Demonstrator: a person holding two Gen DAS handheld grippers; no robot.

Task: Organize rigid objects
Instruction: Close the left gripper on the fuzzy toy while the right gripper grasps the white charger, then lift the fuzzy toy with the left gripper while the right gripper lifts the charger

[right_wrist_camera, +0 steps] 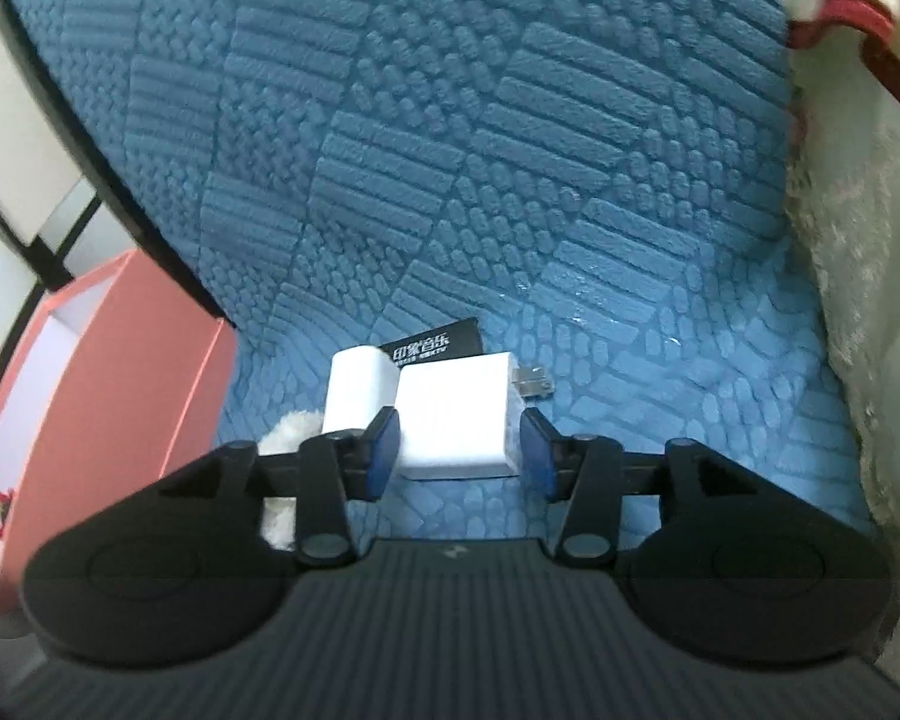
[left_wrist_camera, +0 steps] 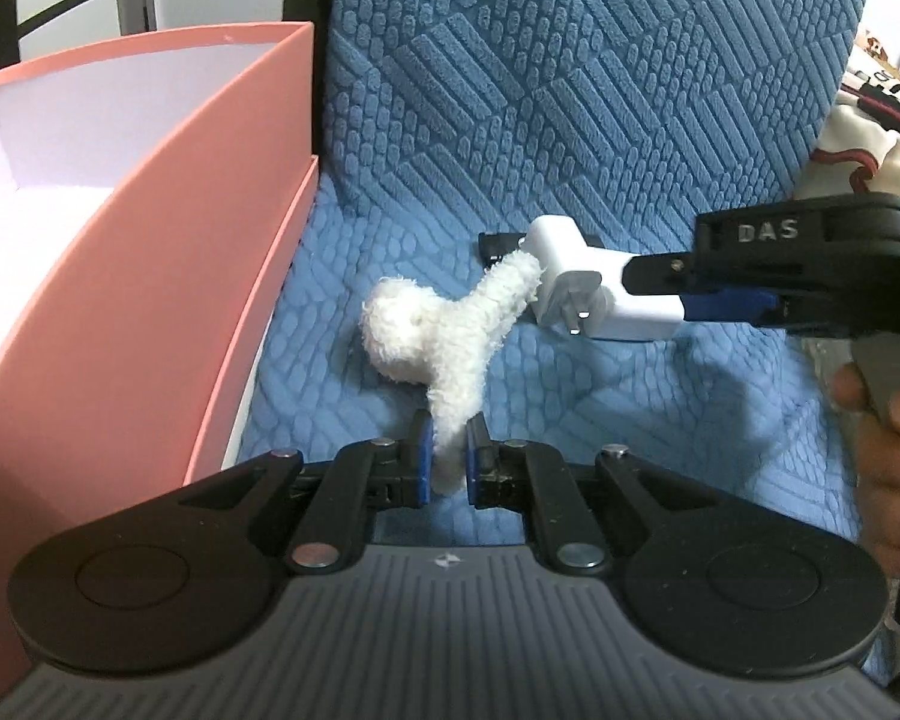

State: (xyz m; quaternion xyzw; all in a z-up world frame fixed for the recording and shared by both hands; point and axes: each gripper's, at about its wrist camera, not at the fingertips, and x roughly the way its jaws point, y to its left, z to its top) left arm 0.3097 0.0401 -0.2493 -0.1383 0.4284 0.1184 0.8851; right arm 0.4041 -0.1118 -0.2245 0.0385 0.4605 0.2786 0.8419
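My left gripper (left_wrist_camera: 449, 456) is shut on a white fluffy fabric piece (left_wrist_camera: 444, 336) that rises from the blue seat cushion (left_wrist_camera: 630, 420). Two white power adapters lie on the cushion: one with prongs (left_wrist_camera: 618, 306) and one behind it (left_wrist_camera: 555, 243). In the right wrist view my right gripper (right_wrist_camera: 459, 447) straddles the nearer adapter (right_wrist_camera: 459, 417); its jaws stand beside the adapter's sides with small gaps. The second adapter (right_wrist_camera: 357, 387) lies to its left, a black card (right_wrist_camera: 438, 342) behind them.
An open pink box (left_wrist_camera: 168, 228) with a white inside stands at the left of the cushion, also in the right wrist view (right_wrist_camera: 120, 396). The blue chair back (left_wrist_camera: 570, 72) rises behind. A cream cloth with red trim (right_wrist_camera: 858, 180) lies at the right.
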